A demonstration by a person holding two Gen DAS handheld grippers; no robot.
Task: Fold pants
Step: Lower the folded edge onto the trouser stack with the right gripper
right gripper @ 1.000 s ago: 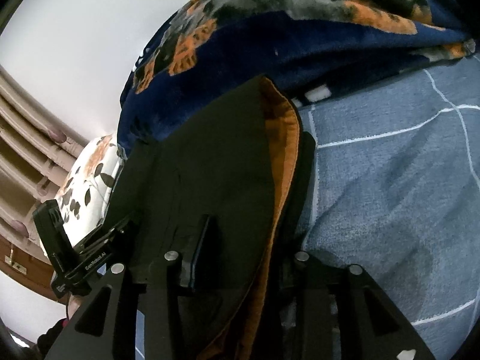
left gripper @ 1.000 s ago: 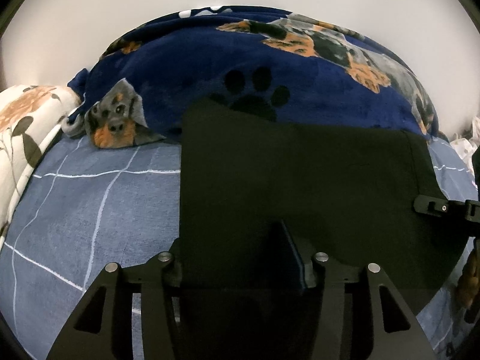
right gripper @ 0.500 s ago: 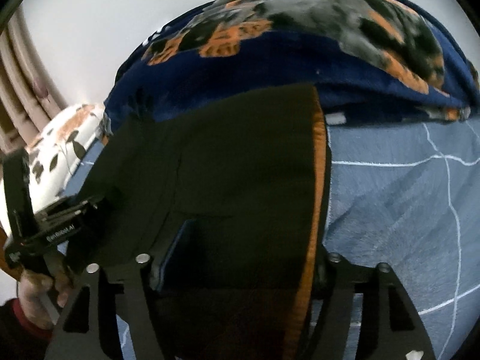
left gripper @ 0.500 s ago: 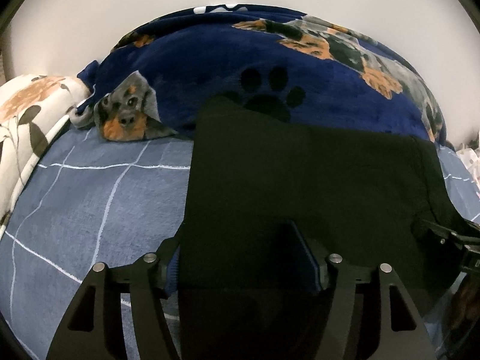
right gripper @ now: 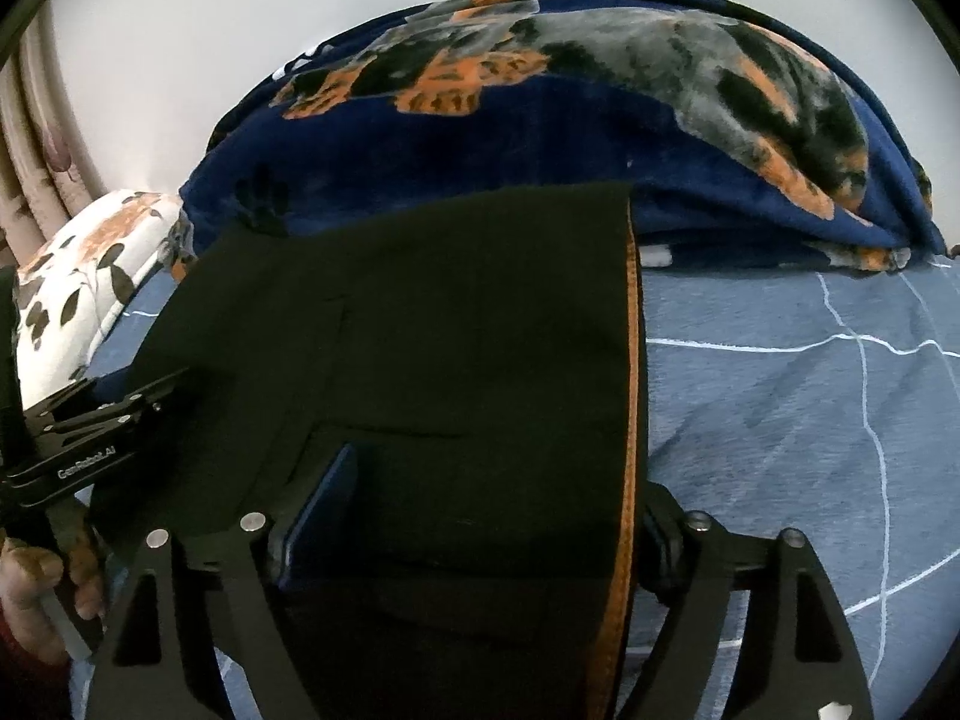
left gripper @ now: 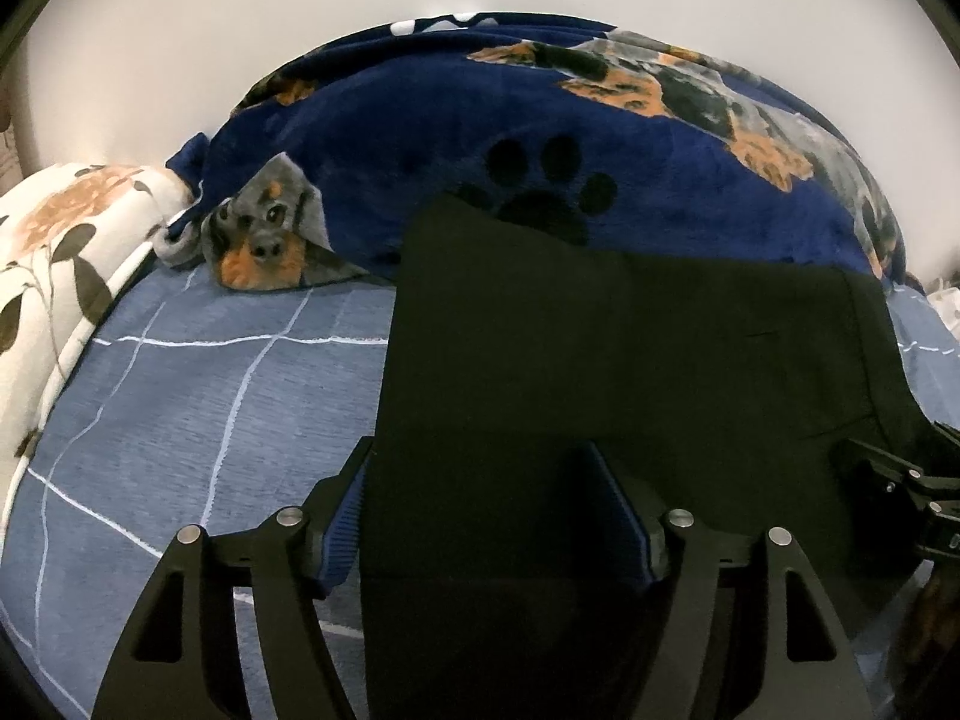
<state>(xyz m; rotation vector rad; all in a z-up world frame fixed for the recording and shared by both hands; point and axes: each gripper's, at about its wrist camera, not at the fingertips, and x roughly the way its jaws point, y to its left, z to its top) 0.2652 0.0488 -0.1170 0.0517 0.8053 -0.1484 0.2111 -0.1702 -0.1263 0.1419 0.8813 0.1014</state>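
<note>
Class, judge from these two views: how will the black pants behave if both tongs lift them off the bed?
The black pants are probably floppy: they drape flat, and between the left tongs and right tongs the unsupported middle would likely sag. They look light, thin layers with an orange edge. On the blue bedsheet, a push would likely bunch them rather than slide them.

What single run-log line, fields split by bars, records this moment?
step: fold pants | left gripper: shut on black pants | right gripper: shut on black pants | pants: held over blue checked bedsheet
</note>
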